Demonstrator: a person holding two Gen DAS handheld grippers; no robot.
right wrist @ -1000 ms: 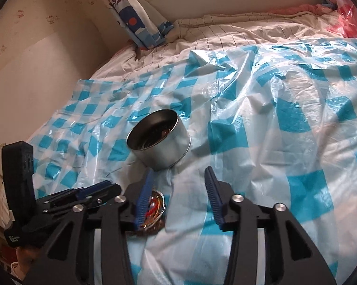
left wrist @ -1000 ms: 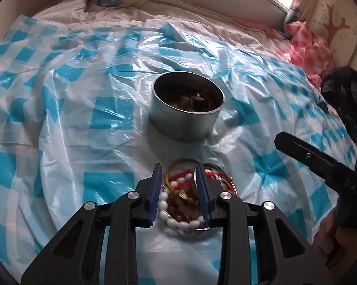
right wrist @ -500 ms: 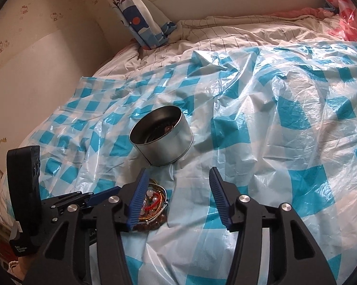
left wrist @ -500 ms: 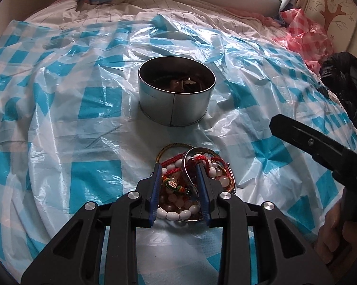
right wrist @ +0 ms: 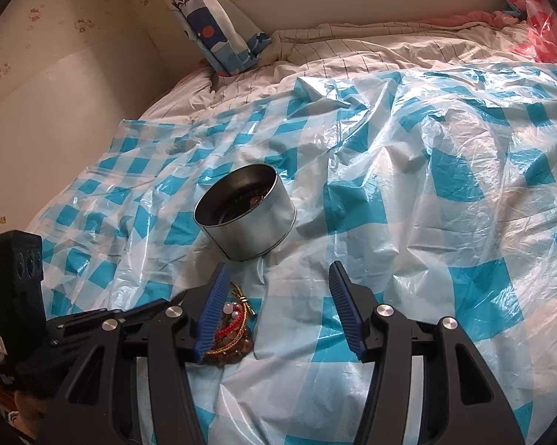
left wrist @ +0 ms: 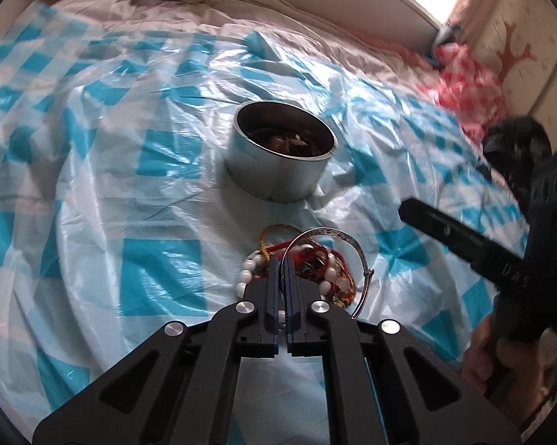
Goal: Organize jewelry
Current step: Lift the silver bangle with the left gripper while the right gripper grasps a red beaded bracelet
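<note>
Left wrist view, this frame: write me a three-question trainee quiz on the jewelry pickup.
1. True or false: the left hand-held gripper is shut on the silver bangle.
2. Multiple choice: the right hand-held gripper is A) open and empty, B) shut on beads, C) inside the tin.
3. Fill in: beyond the jewelry pile stands a round metal ___ with items already inside.

Key: 1 true, its band runs between the closed fingers; 2 A; 3 tin.
</note>
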